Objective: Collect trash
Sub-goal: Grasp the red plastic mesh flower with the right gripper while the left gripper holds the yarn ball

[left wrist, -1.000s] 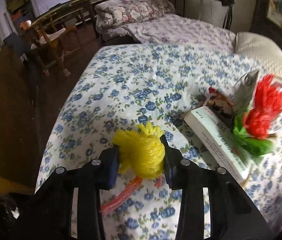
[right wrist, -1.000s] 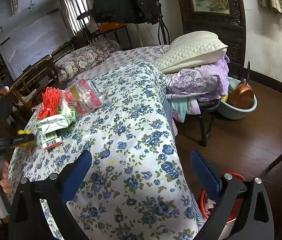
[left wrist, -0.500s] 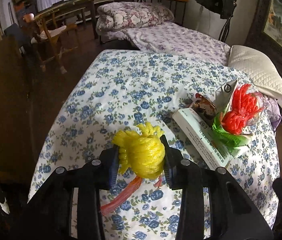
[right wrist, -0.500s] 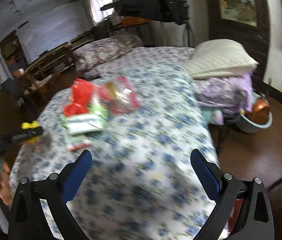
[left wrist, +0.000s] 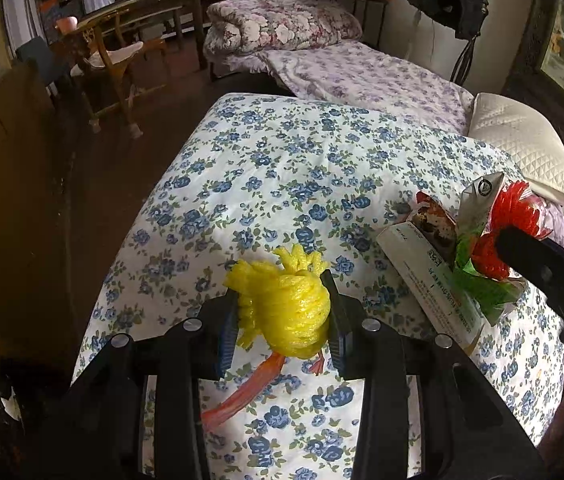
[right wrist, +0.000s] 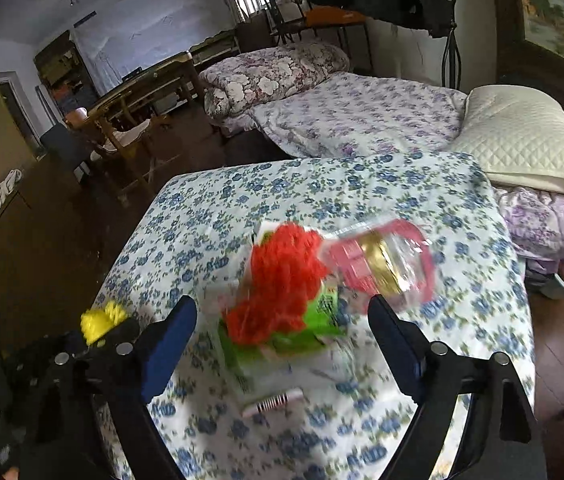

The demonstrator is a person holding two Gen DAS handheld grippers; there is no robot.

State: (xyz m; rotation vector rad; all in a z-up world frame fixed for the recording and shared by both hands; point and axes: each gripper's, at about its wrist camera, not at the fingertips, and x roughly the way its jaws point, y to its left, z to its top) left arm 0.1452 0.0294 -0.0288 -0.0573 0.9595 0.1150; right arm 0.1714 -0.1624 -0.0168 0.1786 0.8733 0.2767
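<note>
My left gripper (left wrist: 284, 320) is shut on a yellow foam net (left wrist: 286, 312), held above the flowered bed cover (left wrist: 282, 168); an orange strip (left wrist: 242, 396) lies on the cover below it. A trash pile sits at the right: a white carton (left wrist: 430, 284), a green wrapper (left wrist: 478, 288) and a red foam net (left wrist: 514, 208). In the right wrist view my right gripper (right wrist: 282, 332) hangs over that pile, its jaws closing, with the red foam net (right wrist: 282, 280) and green wrapper (right wrist: 314, 320) between them, pads not touching. A clear packet with red and gold (right wrist: 378, 268) lies just beyond. The left gripper (right wrist: 94, 344) and yellow net (right wrist: 102, 318) show at left.
A white quilted pillow (right wrist: 522, 136) lies at the bed's right edge over purple cloth (right wrist: 542, 224). A second bed with a rolled floral quilt (right wrist: 274, 76) stands behind. Wooden chairs and a table (right wrist: 138, 96) stand on the dark floor at left.
My right gripper has swung left from the bed's right side to hover over the trash pile, and its jaws have narrowed a little. The left gripper has kept still with the yellow net.
</note>
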